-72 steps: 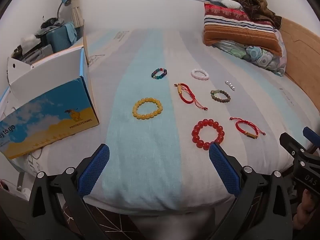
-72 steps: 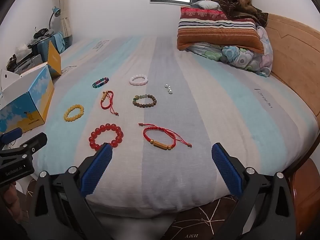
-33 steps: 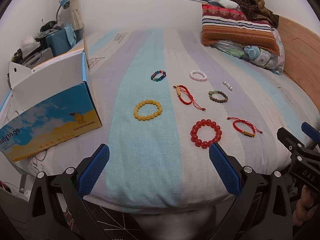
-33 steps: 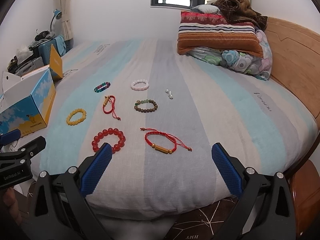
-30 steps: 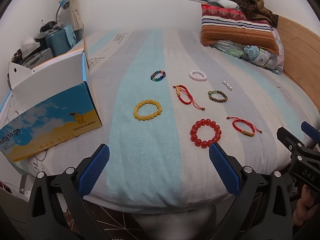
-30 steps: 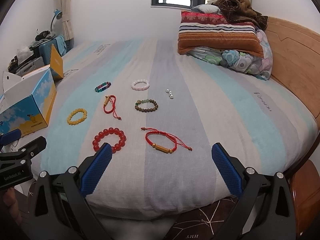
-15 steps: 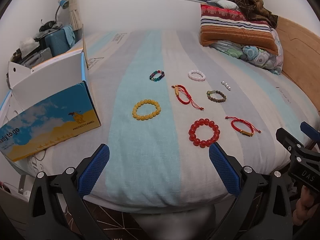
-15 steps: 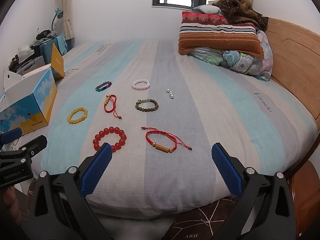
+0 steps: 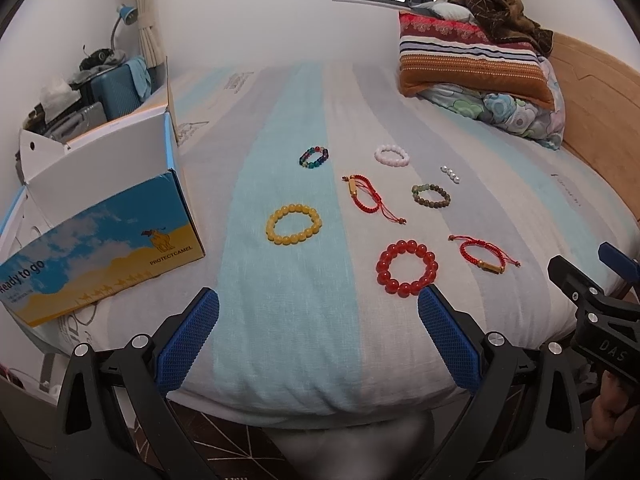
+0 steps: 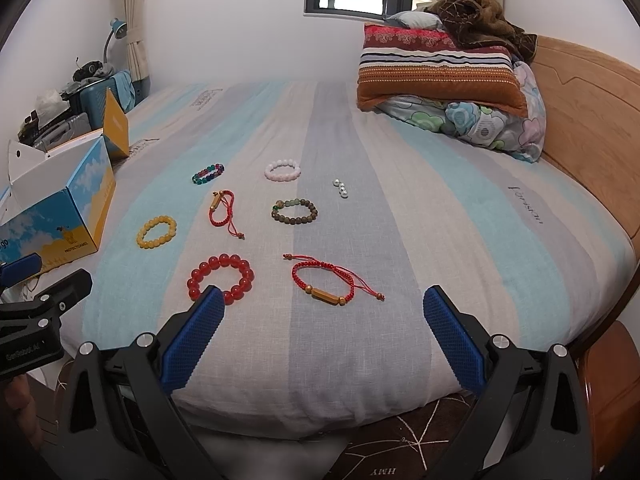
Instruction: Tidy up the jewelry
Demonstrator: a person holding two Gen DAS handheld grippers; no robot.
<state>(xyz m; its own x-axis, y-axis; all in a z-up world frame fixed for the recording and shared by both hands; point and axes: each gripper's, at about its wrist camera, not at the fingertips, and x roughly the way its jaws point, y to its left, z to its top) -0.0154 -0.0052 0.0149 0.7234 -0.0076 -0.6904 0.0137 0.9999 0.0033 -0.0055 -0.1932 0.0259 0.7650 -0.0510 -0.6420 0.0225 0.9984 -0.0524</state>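
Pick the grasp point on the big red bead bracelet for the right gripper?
Probably pinch the near arc of the red bead bracelet from above: it lies flat on the bed, so one finger can go inside the ring. The right gripper is open.

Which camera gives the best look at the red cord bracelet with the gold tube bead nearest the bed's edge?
The right wrist view: the red cord bracelet lies large and near centre. In the left wrist view it sits small and off to the right.

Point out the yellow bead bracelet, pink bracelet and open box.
yellow bead bracelet [image 9: 276, 236], left wrist view, lower-left beads
pink bracelet [image 10: 282, 177], right wrist view, near beads
open box [image 9: 100, 248], left wrist view, printed front
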